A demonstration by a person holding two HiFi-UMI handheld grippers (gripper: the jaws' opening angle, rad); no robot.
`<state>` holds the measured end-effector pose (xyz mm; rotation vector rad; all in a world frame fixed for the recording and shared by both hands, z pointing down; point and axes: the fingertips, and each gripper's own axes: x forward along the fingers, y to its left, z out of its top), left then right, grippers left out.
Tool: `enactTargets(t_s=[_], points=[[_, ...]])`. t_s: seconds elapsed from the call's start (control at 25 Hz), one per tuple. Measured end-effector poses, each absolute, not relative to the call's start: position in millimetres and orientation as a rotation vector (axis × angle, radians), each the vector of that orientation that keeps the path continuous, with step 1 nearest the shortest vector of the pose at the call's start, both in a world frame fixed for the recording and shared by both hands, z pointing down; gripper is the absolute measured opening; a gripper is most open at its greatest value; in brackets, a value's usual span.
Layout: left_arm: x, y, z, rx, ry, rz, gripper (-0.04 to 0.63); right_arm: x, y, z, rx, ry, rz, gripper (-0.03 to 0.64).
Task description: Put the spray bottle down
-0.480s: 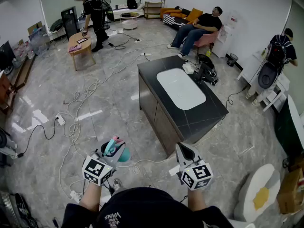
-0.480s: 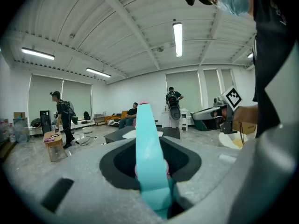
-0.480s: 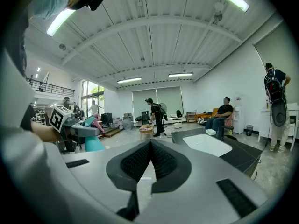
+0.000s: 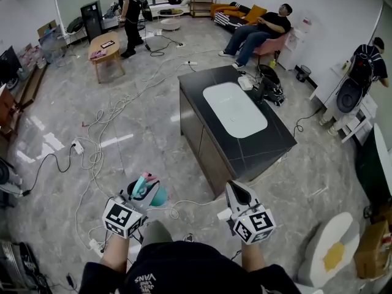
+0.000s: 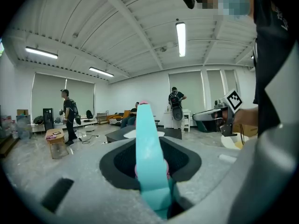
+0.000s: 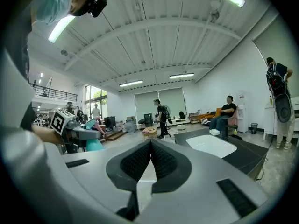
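Our left gripper (image 4: 143,187) pinches the teal spray bottle (image 5: 148,162) between its fingers, long axis running forward along them. The dark tabletop (image 4: 272,141) lies ahead-right, well apart. The right gripper (image 4: 239,192) has its fingers pressed together, empty.

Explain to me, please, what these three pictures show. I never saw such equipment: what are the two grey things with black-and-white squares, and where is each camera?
There is no robot: a person holds a hand tool with two jaws, a gripper, in each hand. The patterned cubes are part of those tools. The picture from above comes from a camera on the person's head. The other two come from cameras on the grippers, looking along the jaws. The left gripper has its jaws closed on a teal spray bottle. The right gripper holds nothing; its jaws are together. Ahead stands a black counter with a white oblong panel on top.
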<state>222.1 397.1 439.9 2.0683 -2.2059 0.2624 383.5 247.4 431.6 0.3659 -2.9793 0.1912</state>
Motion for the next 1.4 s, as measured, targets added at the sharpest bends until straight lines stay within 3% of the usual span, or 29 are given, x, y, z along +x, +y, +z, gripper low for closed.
enactTargets(t_s=[0.32,1.0,1.4], points=[[176.4,374.9,444.6,2.098,-2.171,0.229,0.132,345.3,224.7,439.1,0.451,-2.955,0.247,0.005],[-24.2,326.8,444.3,2.249,-2.029,0.223,0.130,174.4,189.3,433.7,0.736,-2.903,0.270,0.005],[-93.9,324.7,462.9,2.230,-1.986,0.149,0.131,113.9,194.0,439.7,0.764,-2.847,0.268,0.005]])
